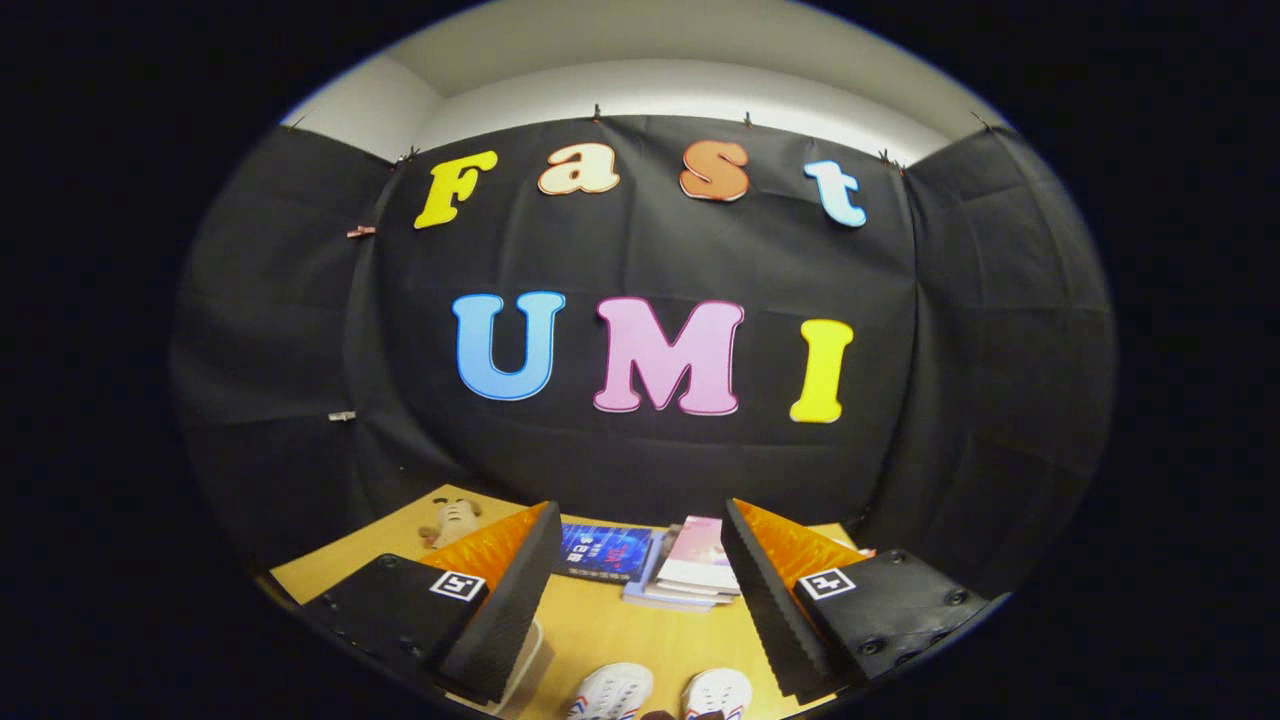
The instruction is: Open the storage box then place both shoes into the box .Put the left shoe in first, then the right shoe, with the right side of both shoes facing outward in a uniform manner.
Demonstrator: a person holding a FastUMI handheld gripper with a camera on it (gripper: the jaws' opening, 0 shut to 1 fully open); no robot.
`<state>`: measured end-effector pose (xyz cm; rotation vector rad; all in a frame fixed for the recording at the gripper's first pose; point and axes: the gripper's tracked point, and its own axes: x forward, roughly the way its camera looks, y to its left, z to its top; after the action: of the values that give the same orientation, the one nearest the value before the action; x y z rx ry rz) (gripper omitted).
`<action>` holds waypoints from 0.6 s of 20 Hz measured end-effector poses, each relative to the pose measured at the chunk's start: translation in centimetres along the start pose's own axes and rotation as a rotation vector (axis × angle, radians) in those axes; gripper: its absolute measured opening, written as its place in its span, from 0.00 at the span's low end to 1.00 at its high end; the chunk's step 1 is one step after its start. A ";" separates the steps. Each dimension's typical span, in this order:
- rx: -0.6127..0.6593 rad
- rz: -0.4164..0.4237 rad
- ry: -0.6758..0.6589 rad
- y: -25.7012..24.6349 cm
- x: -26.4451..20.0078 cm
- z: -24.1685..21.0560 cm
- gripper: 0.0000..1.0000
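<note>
You are holding the gripper (640, 600) wide apart, gripping nothing. The two white canvas shoes (662, 692) are sitting between the fingers, low down. Nothing boxed yet; opening and both placements are remaining.

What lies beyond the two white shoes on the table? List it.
Beyond the pair of white sneakers, on the wooden table, lie a dark blue book and a stack of pinkish books. The open gripper fingers hide their outer edges.
</note>
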<state>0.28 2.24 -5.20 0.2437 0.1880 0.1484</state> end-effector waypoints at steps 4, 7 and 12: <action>0.152 0.218 0.134 3.2 1.0 -4.3 0.99; 0.316 0.405 0.287 6.0 0.1 -7.9 0.98; 0.577 0.576 0.550 8.5 -1.0 -14.0 0.98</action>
<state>-4.54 13.38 -16.27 0.8316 0.7094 0.7399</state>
